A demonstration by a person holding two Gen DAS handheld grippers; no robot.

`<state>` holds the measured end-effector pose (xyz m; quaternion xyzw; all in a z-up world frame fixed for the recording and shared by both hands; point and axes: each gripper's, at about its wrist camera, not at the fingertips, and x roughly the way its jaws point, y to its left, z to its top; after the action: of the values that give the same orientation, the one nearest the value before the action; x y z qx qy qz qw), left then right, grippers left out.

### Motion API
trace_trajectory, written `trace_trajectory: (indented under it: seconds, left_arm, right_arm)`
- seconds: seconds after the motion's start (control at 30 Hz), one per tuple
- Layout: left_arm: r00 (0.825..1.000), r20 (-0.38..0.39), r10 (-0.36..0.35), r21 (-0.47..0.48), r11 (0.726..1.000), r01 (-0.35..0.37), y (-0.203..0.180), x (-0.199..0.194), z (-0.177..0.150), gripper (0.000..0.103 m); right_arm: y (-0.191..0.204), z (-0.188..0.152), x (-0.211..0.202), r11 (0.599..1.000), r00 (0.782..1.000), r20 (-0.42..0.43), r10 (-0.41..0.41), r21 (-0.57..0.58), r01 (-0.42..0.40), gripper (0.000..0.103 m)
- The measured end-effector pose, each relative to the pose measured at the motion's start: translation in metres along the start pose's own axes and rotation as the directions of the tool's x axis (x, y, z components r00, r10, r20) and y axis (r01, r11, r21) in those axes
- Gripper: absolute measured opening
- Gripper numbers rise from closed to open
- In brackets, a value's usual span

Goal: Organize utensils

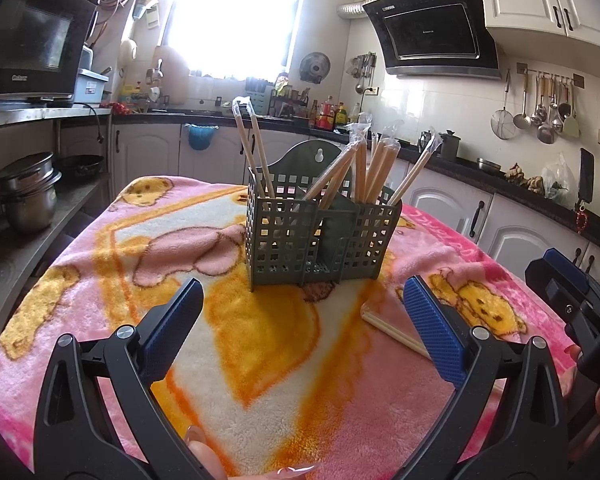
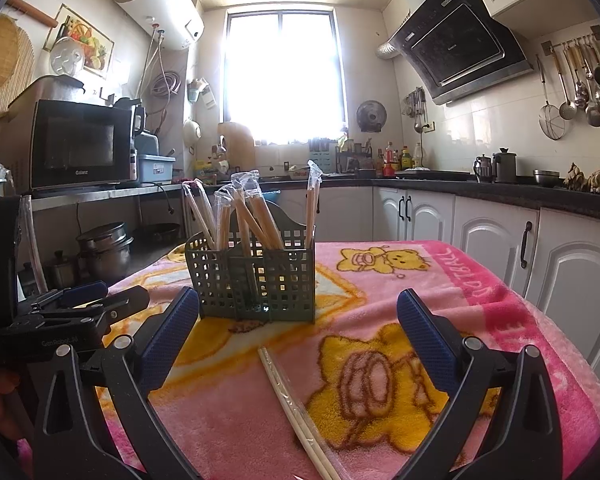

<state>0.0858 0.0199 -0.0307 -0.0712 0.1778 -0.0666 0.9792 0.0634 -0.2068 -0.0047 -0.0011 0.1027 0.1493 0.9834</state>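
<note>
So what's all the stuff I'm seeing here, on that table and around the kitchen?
utensil holder: one, grey-green, grid-walled, middle of the table
wrapped chopsticks: several pairs, pale wood in clear sleeves, standing in the holder
loose chopstick pair: one, pale, wrapped, flat on the blanket in front of the holder
blanket: one, pink with yellow bears, covering the table
microwave: one, black, left shelf
pots: a stack, steel, lower left shelf
range hood: one, black, right wall
hanging ladles and strainer: several, metal, rail on the right wall
water heater: one, white, upper left
left gripper: black with blue pads, open, empty
right gripper: black with blue pads, open, empty
</note>
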Motion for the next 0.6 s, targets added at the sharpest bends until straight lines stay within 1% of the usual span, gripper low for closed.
trace_trajectory:
  seconds: [0.17, 0.27, 0.37, 0.43, 0.47, 0.5, 0.53, 0.57, 0.6]
  left_arm:
    - [1.0, -0.009, -0.018, 0.001, 1.0, 0.018, 0.001, 0.002, 0.0, 0.093]
    - [1.0, -0.021, 0.007, -0.008, 1.0, -0.008, 0.003, 0.005, 0.0, 0.093]
    - [0.999, -0.042, 0.019, -0.017, 1.0, -0.019, 0.005, 0.008, 0.001, 0.093]
    - [0.997, -0.083, 0.002, -0.047, 0.999, -0.006, 0.01, 0.01, 0.003, 0.093]
    - [0.991, -0.13, 0.008, -0.065, 0.998, -0.016, 0.015, 0.012, 0.006, 0.093]
    - [0.984, -0.176, 0.024, -0.089, 0.995, -0.04, 0.025, 0.015, 0.011, 0.093]
    - [0.979, -0.201, 0.035, -0.119, 0.991, -0.06, 0.038, 0.016, 0.016, 0.093]
    - [0.972, -0.227, 0.054, -0.129, 0.988, -0.085, 0.048, 0.019, 0.02, 0.093]
    - [0.962, -0.26, 0.089, -0.122, 0.985, -0.125, 0.062, 0.026, 0.026, 0.093]
  right_arm:
    - [0.001, 0.002, -0.001, 1.0, 1.0, -0.002, -0.01, -0.002, 0.01, 0.097]
    - [0.0, 0.004, -0.003, 1.0, 1.0, -0.003, -0.028, -0.001, 0.028, 0.097]
    - [-0.007, 0.008, -0.001, 0.999, 0.998, -0.038, -0.045, 0.025, 0.046, 0.097]
    - [-0.016, 0.011, 0.001, 0.997, 0.996, -0.064, -0.061, 0.053, 0.064, 0.097]
    - [-0.021, 0.013, 0.003, 0.995, 0.994, -0.079, -0.075, 0.059, 0.08, 0.096]
    - [-0.029, 0.015, 0.005, 0.993, 0.991, -0.101, -0.092, 0.07, 0.099, 0.096]
    - [-0.04, 0.017, 0.009, 0.99, 0.985, -0.132, -0.108, 0.081, 0.119, 0.097]
    - [-0.049, 0.018, 0.014, 0.987, 0.979, -0.162, -0.123, 0.086, 0.138, 0.097]
    - [-0.066, 0.02, 0.025, 0.981, 0.964, -0.22, -0.151, 0.086, 0.173, 0.097]
